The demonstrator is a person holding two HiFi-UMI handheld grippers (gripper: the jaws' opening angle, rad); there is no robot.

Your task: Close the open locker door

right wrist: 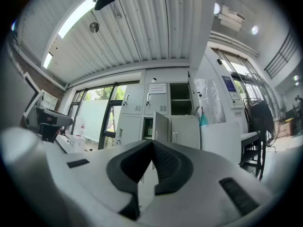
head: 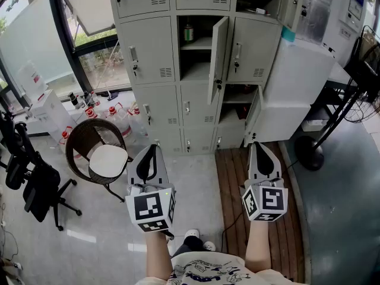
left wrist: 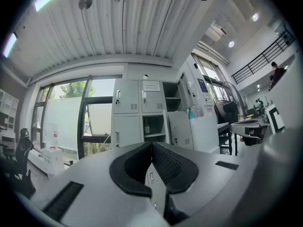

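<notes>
Open locker door (head: 218,58) sticks out edge-on far ahead w/ its long axis vertical, a bit left of the right gripper (head: 259,147), which is nearer than the left gripper (head: 154,149); both clenched shut, empty.

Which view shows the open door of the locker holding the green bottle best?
Head view: the whole door shows, swung outward, unobstructed. Right gripper view shows it small and distant. Left gripper view shows it nearly edge-on.
</notes>
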